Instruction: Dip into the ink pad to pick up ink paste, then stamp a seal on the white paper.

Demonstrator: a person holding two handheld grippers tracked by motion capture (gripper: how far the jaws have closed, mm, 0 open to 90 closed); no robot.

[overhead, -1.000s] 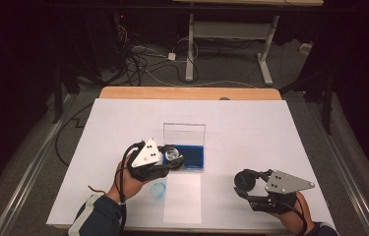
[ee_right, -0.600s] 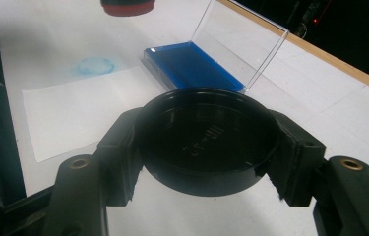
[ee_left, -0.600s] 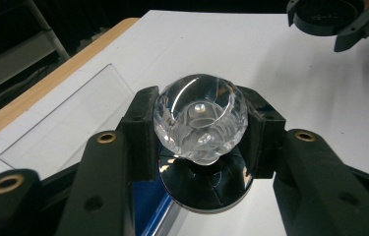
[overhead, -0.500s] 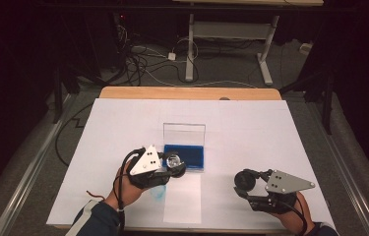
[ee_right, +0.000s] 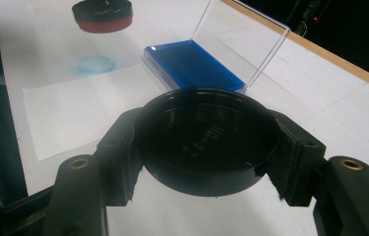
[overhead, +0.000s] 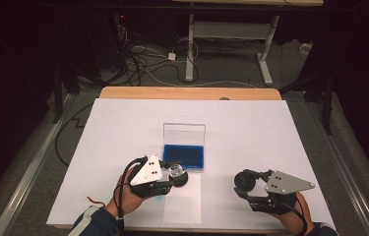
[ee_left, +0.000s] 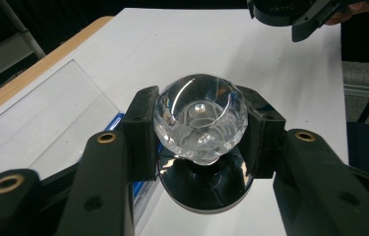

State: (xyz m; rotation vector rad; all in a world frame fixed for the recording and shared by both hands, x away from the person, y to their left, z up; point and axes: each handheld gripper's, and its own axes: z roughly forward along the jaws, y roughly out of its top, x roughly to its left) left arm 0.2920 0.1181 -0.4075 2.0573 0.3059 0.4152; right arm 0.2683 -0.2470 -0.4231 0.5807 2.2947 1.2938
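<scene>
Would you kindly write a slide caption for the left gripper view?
Left gripper clamps a clear faceted knob on a black round base, above the white table.

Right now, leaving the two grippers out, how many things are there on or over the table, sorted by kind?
Stamp with a clear knob: 1
Round black lid: 1
Blue ink pad box: 1
Sheet of paper: 1
Total: 4

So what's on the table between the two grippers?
In the high view, just a white paper sheet lies between the left gripper and right gripper.
</scene>
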